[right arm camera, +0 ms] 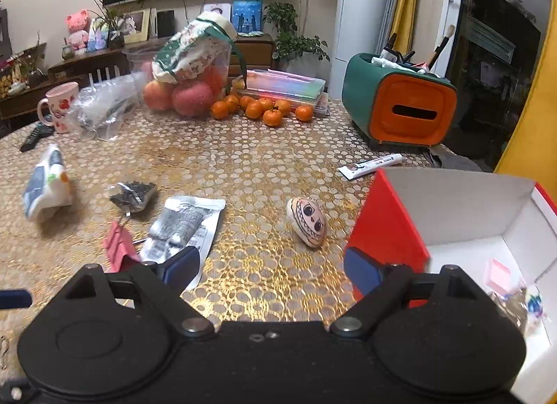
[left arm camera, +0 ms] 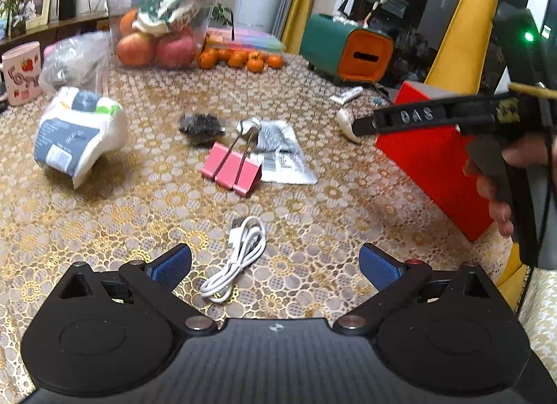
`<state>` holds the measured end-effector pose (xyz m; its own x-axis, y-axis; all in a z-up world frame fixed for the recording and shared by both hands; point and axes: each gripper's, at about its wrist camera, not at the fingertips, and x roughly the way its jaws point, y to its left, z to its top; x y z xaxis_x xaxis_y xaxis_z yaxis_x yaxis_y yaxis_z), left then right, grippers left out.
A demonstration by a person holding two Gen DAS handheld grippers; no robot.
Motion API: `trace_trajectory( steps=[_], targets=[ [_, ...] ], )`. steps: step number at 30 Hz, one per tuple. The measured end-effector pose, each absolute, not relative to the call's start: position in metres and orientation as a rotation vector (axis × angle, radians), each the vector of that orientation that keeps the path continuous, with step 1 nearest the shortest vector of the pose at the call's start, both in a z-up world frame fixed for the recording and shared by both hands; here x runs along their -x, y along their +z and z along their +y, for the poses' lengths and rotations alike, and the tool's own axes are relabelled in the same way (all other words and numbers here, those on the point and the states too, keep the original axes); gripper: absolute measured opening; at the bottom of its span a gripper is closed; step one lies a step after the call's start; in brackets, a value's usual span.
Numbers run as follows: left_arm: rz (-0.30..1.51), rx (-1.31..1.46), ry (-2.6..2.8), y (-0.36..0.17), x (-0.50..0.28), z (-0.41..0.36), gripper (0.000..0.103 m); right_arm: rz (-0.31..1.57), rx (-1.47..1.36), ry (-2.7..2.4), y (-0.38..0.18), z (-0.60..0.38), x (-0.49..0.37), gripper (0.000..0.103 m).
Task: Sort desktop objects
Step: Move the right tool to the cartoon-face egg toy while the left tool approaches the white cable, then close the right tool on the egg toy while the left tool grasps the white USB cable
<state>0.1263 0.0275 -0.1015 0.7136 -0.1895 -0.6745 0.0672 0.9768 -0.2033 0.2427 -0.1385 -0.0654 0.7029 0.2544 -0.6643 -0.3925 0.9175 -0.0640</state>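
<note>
My left gripper (left arm camera: 275, 264) hangs open low over the gold lace table, with a coiled white USB cable (left arm camera: 236, 257) lying between its blue pads, untouched. Beyond the cable are a pink binder clip (left arm camera: 231, 169), a silver packet (left arm camera: 282, 153) and a dark foil packet (left arm camera: 200, 127). My right gripper (right arm camera: 273, 270) is open and holds nothing; its right finger is in front of the open red box (right arm camera: 386, 226). A painted shell with a face (right arm camera: 306, 221) lies just ahead of it. A small pink item (right arm camera: 497, 275) sits inside the box.
A tissue pack (left arm camera: 80, 132) lies at the left and a white tube (right arm camera: 370, 163) behind the box. At the back stand a green and orange organiser (right arm camera: 400, 104), tangerines (right arm camera: 261, 108), a bag of apples (right arm camera: 188, 90), a mug (right arm camera: 59, 106) and a remote (right arm camera: 34, 136).
</note>
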Motion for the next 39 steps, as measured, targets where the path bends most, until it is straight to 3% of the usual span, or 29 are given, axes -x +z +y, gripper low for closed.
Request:
trace_trajectory(
  steps=[18, 23, 28, 31, 33, 35, 39],
  targets=[
    [0.781, 0.126, -0.153, -0.120, -0.144, 0.032, 0.103, 0.745, 0.190, 0.248, -0.102, -0.109, -0.303, 0.083],
    [0.771, 0.133, -0.154, -0.121, -0.143, 0.033, 0.103, 0.766, 0.151, 0.219, -0.111, -0.108, -0.315, 0.075],
    [0.762, 0.117, -0.152, -0.122, -0.140, 0.032, 0.103, 0.750, 0.145, 0.185, -0.115, -0.103, -0.319, 0.076],
    [0.761, 0.107, -0.149, -0.122, -0.140, 0.031, 0.102, 0.742, 0.136, 0.161, -0.117, -0.104, -0.321, 0.070],
    [0.761, 0.102, -0.146, -0.122, -0.140, 0.030, 0.102, 0.737, 0.136, 0.138, -0.117, -0.106, -0.322, 0.063],
    [0.762, 0.094, -0.138, -0.122, -0.140, 0.029, 0.099, 0.738, 0.137, 0.114, -0.118, -0.109, -0.323, 0.048],
    [0.763, 0.074, -0.123, -0.122, -0.140, 0.027, 0.097, 0.743, 0.144, 0.089, -0.119, -0.112, -0.325, 0.037]
  ],
)
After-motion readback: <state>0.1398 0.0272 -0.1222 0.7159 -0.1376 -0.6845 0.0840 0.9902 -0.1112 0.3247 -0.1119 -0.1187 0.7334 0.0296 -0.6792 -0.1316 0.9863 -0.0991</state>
